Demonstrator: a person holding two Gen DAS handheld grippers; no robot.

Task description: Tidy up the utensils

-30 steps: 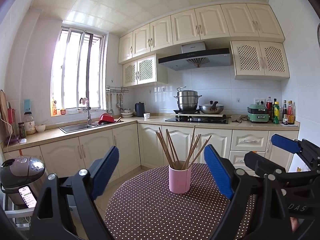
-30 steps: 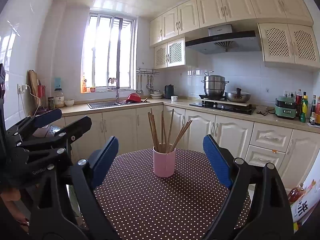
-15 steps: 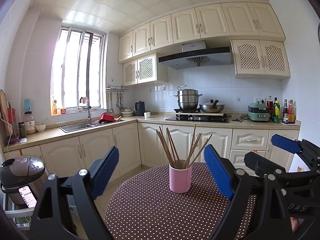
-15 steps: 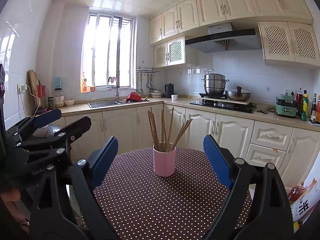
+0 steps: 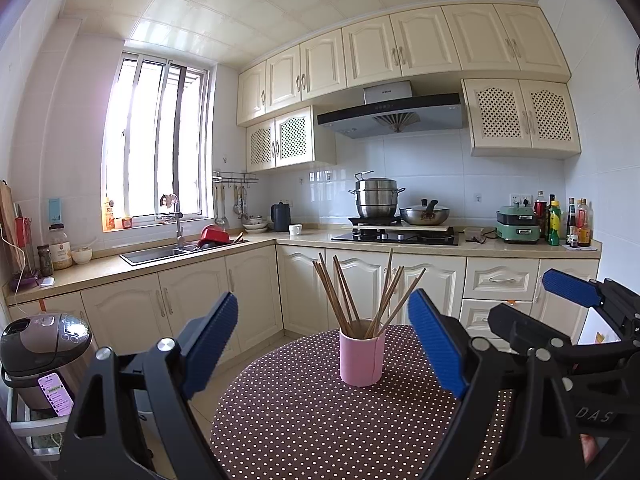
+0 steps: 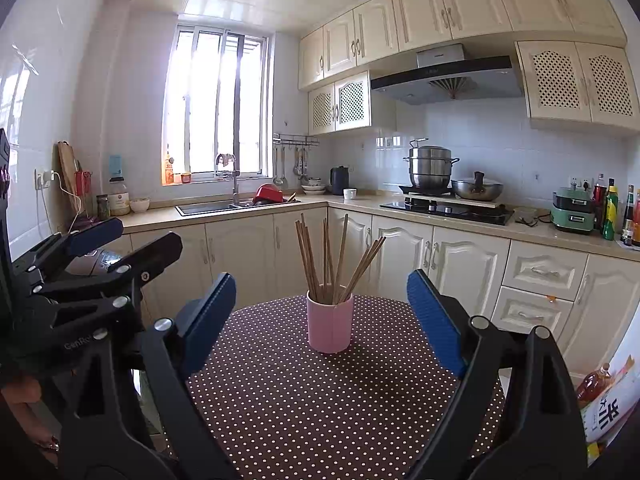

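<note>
While both are hovering low over the near edge of a round bench [image 5: 304, 420] draped in brown, white-dotted cloth, the left hand-held gripper [image 5: 324, 344] and right hand-held gripper [image 6: 320, 320] are gaping wide with nothing between their blue pads. A pink cylindrical cup [image 6: 330, 324] is standing upright toward the bench's far side, bristling with brown wooden chopsticks [image 6: 332, 264], well apart from both sets of fingers.

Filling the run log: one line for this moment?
left gripper: open, empty | right gripper: open, empty | wooden chopsticks: upright in pink cylindrical cup | brown polka-dot round table
</note>
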